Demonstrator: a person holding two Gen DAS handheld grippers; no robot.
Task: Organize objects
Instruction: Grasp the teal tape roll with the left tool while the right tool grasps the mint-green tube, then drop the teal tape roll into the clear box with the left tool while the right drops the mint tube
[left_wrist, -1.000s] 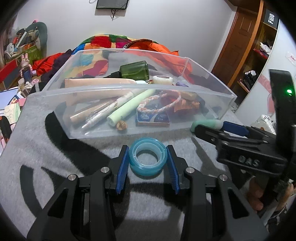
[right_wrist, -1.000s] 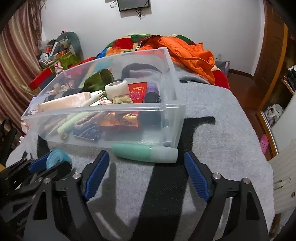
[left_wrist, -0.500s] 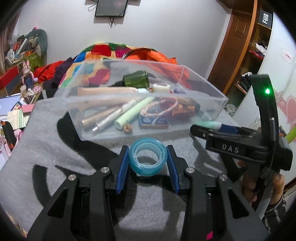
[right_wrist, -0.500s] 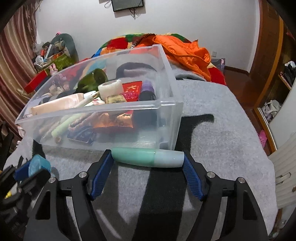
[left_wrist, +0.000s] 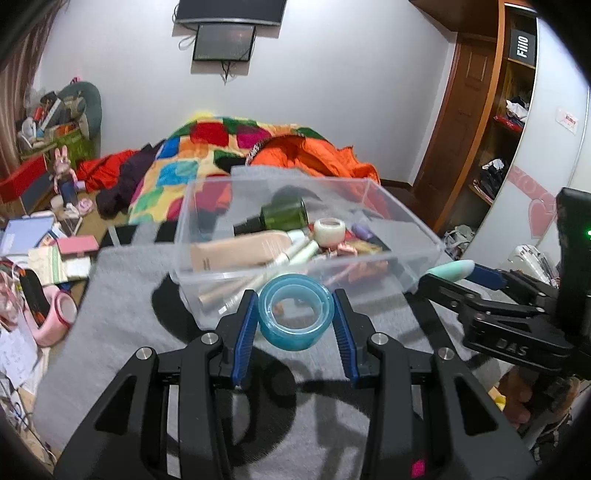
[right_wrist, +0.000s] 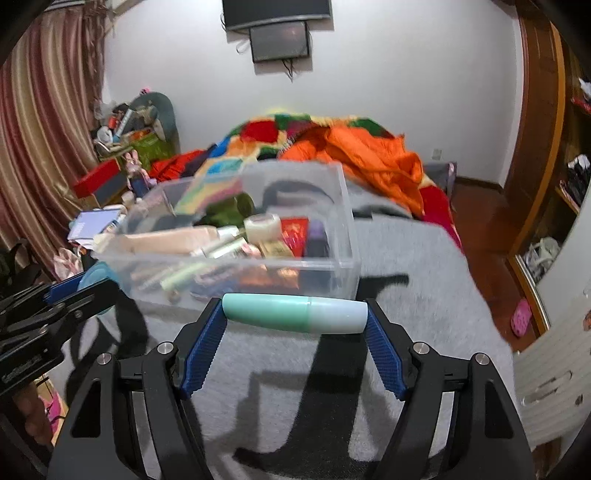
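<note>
My left gripper (left_wrist: 294, 325) is shut on a blue tape roll (left_wrist: 294, 317), held off the grey table cover in front of the clear plastic bin (left_wrist: 295, 277). My right gripper (right_wrist: 295, 325) is shut on a mint-green tube (right_wrist: 295, 312), gripped end to end and lifted just before the clear plastic bin (right_wrist: 314, 264). The bin holds a green bottle (left_wrist: 284, 216), a beige tube (left_wrist: 240, 251), a white tape roll (left_wrist: 329, 230), pens and small packets. In the left wrist view the right gripper (left_wrist: 480, 277) shows at the right with the mint-green tube (left_wrist: 452, 267); the left gripper (right_wrist: 66, 291) sits at the right wrist view's left edge.
A grey cloth (right_wrist: 406, 295) covers the table. A pink tape roll (left_wrist: 55, 317), papers and boxes lie off its left edge. Behind the bin is a bed with a colourful quilt (left_wrist: 207, 155) and an orange jacket (right_wrist: 373, 162). A wooden wardrobe (left_wrist: 491, 122) stands at right.
The right gripper closed on the mint-green tube and lifted it off the cloth. The left gripper rose with the blue tape roll; both views now look down into the bin from higher up.
</note>
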